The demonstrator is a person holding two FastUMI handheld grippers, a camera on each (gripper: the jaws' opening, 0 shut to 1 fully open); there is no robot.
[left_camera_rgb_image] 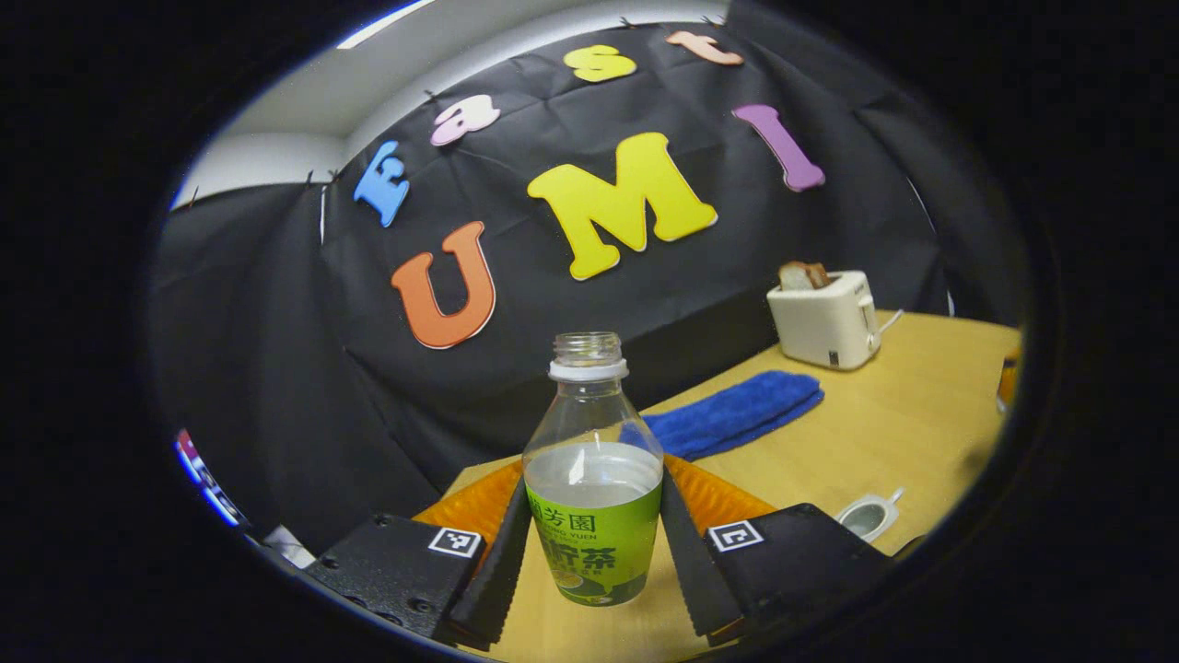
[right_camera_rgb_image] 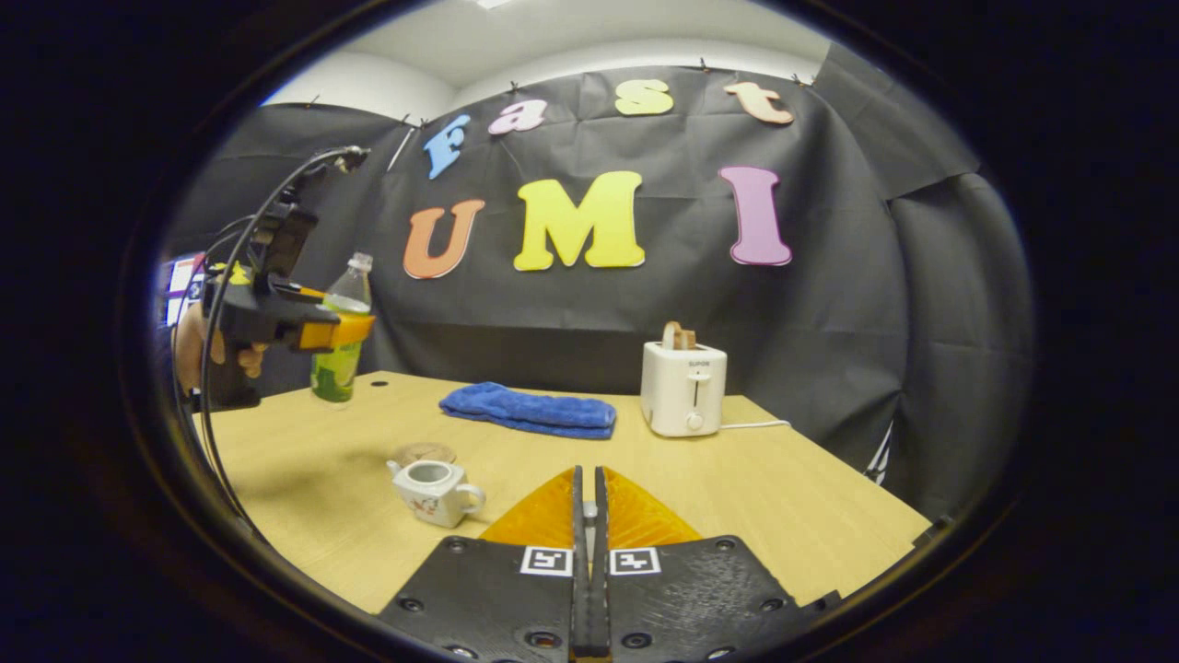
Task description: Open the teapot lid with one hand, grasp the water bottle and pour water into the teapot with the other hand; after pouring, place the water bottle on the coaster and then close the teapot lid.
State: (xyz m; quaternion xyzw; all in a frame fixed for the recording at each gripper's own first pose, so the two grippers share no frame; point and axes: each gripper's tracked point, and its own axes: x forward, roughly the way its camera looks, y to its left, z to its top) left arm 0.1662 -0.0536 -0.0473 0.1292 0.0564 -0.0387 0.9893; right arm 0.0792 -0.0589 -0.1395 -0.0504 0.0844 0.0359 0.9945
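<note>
left gripper: clamped on the water bottle, both fingers pressing its label
water bottle: uncapped, upright, partly full, lifted above the table at its far left corner
right gripper: fingers nearly together, pinching something small between them, can't make out what
teapot: on the table, lid off, just left of right gripper
coaster: just behind the teapot
background: blue towel, toaster

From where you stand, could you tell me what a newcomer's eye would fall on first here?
First, the uncapped water bottle, part full, held between the left gripper fingers, lifted off the table. Next, the small white teapot, its lid off, near the table's front edge with a round coaster just behind it. At the back stand a white toaster and a blue towel.
</note>
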